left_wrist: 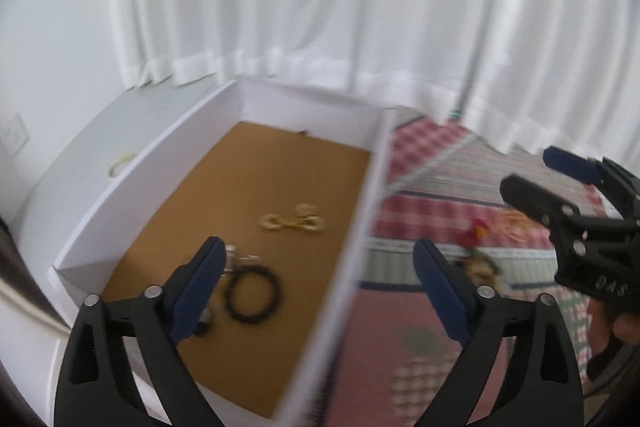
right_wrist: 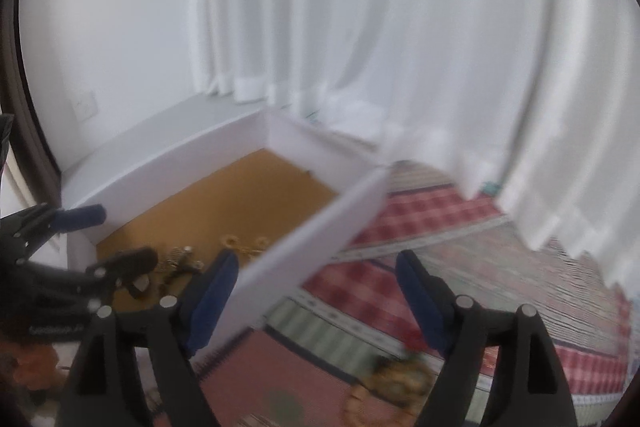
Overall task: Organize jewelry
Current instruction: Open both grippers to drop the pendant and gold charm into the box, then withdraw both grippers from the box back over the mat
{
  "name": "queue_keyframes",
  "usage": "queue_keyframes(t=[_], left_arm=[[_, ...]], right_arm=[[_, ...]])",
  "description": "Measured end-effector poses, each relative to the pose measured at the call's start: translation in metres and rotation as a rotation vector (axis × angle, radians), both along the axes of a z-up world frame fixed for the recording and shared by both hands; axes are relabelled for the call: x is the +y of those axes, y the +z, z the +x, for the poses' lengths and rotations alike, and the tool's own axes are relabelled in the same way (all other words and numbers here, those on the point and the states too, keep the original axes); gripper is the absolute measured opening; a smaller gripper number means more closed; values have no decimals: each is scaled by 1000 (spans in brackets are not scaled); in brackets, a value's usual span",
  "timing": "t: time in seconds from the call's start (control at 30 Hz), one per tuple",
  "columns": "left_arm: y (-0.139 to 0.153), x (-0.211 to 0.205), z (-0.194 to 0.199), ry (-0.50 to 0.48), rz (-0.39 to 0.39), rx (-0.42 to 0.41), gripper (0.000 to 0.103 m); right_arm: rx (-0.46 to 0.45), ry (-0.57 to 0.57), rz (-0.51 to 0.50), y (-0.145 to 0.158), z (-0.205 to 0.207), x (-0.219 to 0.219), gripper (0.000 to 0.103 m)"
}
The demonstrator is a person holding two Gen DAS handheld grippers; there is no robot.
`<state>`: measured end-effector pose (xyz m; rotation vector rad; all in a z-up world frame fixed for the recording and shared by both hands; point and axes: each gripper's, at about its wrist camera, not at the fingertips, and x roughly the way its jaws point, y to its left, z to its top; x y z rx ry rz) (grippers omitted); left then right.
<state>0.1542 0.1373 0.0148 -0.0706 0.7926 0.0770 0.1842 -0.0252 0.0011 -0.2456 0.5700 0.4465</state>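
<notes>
- A white open box (left_wrist: pixel 224 131) with a brown floor fills the centre-left of the left wrist view; its near right wall runs diagonally from upper centre to bottom centre and passes between the two fingers of the left gripper (left_wrist: pixel 320 291).
- White curtains (left_wrist: pixel 360 7) hang across the upper half of both views, and their hems reach down just behind the box.
- A red, green and white patterned cloth (left_wrist: pixel 432 147) covers the surface at the right of the box.
- The left gripper stands spread wide and holds nothing; its left finger is over the box floor, its right finger over the cloth.
- The right gripper (right_wrist: pixel 316 291) is also spread wide and empty; the box's near corner lies between its fingers in the right wrist view.
- Inside the box I count one black beaded bracelet (left_wrist: pixel 253 294) at lower centre, one gold and cream piece (left_wrist: pixel 292 223) above it, and a small silvery piece (left_wrist: pixel 240 259) beside the left finger; blur hides finer detail.
- On the cloth, at the right of the left wrist view, lie a red piece (left_wrist: pixel 476 233), an orange tangle (left_wrist: pixel 516 225) and a gold-brown ornament (left_wrist: pixel 482 269), all outside the box.
- One pale ring (left_wrist: pixel 120 163) lies on the white surface left of the box.
</notes>
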Motion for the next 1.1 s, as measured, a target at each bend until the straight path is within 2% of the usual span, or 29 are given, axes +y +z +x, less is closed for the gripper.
queue_keyframes(t=[0.13, 0.23, 0.3, 0.4, 0.6, 0.8, 0.93, 1.1], left_arm=[[-1, -37, -12, -57, -33, -18, 99], [-12, -64, -17, -85, -54, -11, 99], [-21, -79, -21, -95, -48, -13, 99], [-34, -98, -28, -116, -35, -7, 99], [-67, -128, -45, -188, -47, 80, 99], [-88, -144, -56, -232, -64, 128, 98], [-93, -150, -60, -266, -65, 154, 98], [-95, -156, -63, -270, -20, 172, 100]], right_arm=[[-58, -92, 52, 7, -26, -52, 83], [-85, -176, 79, 7, -45, -89, 83], [-66, -209, 69, 2, -54, -104, 83], [-3, -206, 110, -11, -66, -129, 83], [23, -287, 141, -36, -99, -172, 84], [140, -359, 214, -70, -112, -211, 84], [149, -389, 234, -82, -120, -222, 84], [140, -401, 210, -84, -129, -224, 85]])
